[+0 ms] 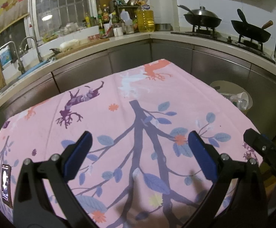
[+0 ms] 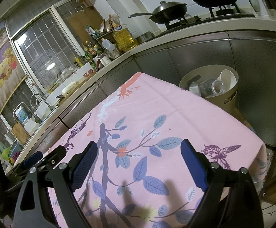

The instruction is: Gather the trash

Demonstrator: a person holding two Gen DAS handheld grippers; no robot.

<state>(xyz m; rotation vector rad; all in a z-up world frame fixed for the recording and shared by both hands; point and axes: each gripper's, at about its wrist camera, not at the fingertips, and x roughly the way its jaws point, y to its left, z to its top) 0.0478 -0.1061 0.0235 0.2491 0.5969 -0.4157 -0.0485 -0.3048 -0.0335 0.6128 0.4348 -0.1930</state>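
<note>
Left gripper (image 1: 138, 148) and right gripper (image 2: 139, 157): both released, jaws wide, empty, above the pink tablecloth (image 1: 119, 98). Trash bin (image 2: 210, 79) beyond the table at 1 o'clock, holding a bottle (image 2: 213, 87).

Both fisheye views dim, indoor light from overhead; ceiling lamps mirrored as bright ovals in the dark window (image 1: 62, 9) at upper left; soft finger shadows fall on the pink tablecloth (image 2: 175, 104) at lower centre; counters bow strongly toward the edges; corners vignetted black; slight grain, lower foreground soft.
</note>
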